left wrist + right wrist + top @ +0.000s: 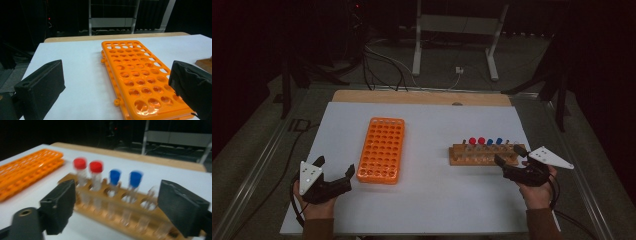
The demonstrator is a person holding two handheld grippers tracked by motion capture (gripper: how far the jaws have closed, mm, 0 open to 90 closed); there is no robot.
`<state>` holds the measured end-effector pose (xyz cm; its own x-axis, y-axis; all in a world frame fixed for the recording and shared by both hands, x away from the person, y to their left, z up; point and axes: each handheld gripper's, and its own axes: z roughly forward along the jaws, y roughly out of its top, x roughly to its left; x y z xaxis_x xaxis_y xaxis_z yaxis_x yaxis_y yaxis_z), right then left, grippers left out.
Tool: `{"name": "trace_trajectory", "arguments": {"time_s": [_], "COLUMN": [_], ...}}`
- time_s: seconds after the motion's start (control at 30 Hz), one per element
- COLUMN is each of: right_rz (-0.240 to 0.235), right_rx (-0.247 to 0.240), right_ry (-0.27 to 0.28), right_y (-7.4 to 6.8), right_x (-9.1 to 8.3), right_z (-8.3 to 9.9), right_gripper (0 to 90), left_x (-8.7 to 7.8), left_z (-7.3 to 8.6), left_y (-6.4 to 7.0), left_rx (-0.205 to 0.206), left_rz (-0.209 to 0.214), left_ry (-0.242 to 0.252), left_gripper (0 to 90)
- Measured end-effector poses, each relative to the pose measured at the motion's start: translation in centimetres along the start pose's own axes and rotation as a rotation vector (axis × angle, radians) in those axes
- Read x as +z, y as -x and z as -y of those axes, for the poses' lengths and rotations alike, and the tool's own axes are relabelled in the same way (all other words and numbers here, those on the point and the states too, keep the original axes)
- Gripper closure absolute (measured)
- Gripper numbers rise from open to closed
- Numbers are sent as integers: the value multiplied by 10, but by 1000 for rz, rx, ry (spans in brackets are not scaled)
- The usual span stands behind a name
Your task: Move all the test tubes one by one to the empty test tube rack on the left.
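An orange tube rack (380, 150) lies flat and empty, left of centre on the white table top (437, 190). My left gripper (335, 166) stands open just left of its near end; in the left gripper view the rack (135, 75) stretches away between the spread jaws. At the right, a wooden rack (482, 156) holds two red-capped tubes (477, 141), two blue-capped tubes (495, 142) and an uncapped clear one. My right gripper (508, 154) is open at that rack's right end. In the right gripper view its jaws straddle the wooden rack (98, 216) and the blue-capped tubes (125, 177).
The table's wooden far edge (422, 96) shows beyond the white top. Behind it on the dark floor are a metal stand (454, 25) and loose cables (382, 65). Bare white surface lies between the two racks and along the near edge.
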<state>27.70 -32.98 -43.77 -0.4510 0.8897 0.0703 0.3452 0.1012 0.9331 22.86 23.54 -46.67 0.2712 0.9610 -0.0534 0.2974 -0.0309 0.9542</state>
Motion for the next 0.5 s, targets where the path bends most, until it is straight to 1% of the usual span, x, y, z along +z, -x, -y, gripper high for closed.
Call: {"name": "trace_trajectory", "arguments": {"time_s": [0.07, 0.1, 0.17, 0.23, 0.37, 0.4, 0.5], "right_rz": [36, 46, 88, 109, 168, 192, 212], "right_rx": [-8, -15, -18, -18, -24, -22, -5], "right_ry": [-1, 0, -6, -10, -52, -64, -89], "right_y": [4, 7, 13, 20, 35, 38, 47], "right_x": [1, 2, 4, 7, 15, 16, 20], "right_z": [-6, -9, -13, -15, -14, -13, -9], "right_gripper": [253, 278, 339, 390, 505, 530, 596], "left_x": [0, 0, 0, 0, 1, 1, 2], "left_z": [0, 0, 1, 1, 1, 1, 2], "left_y": [0, 0, 0, 1, 2, 2, 1], "left_rx": [-3, -4, -6, -6, -7, -3, -5], "left_rz": [2, 3, 4, 6, 7, 6, 6], "left_ry": [-1, -2, -1, -1, 1, -3, -7], "left_gripper": [11, 11, 11, 11, 11, 11, 11]}}
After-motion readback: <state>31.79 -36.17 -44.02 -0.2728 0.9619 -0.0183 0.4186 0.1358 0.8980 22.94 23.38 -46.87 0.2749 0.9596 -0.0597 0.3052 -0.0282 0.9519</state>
